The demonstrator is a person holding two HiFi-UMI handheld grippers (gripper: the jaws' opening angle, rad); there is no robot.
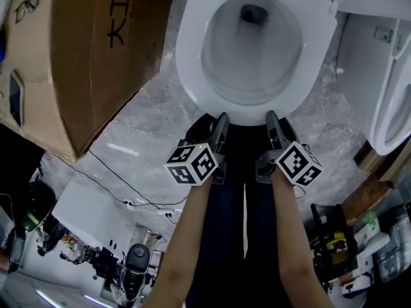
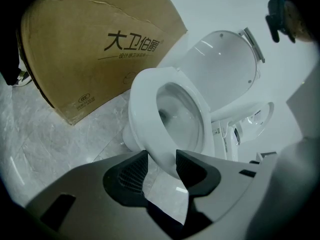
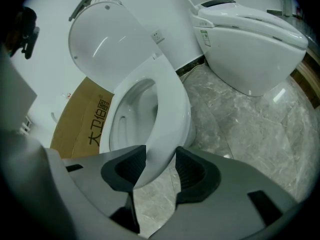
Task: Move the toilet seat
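The grey marble floor point(image 1: 148, 124) fills the scene. A big cardboard box point(image 1: 96, 50) stands on it to the far left, just beside the toilet point(image 1: 187, 85), and a second toilet point(image 3: 250, 44) stands off to the right. The lid point(image 2: 220, 69) is raised at the far end, while the toilet seat point(image 1: 253, 104) lies flat on the bowl. Its long axis runs from the near front rim, by the person's legs, away to the hinge at the far side.

Both tools sit side by side at that near front rim and point steeply down at it. The left gripper point(image 2: 161, 166) has its jaws apart with the front curve of the seat between them, just left of centre. The right gripper point(image 3: 161, 166) straddles the same curve just right of centre, with a sliver of floor showing between the seat and its right pad. Neither looks clamped; both read as released around the rim.

The seat lies directly ahead of both, each about equally near. Lifting would probably mean closing on the rim and swinging it up and away toward the lid
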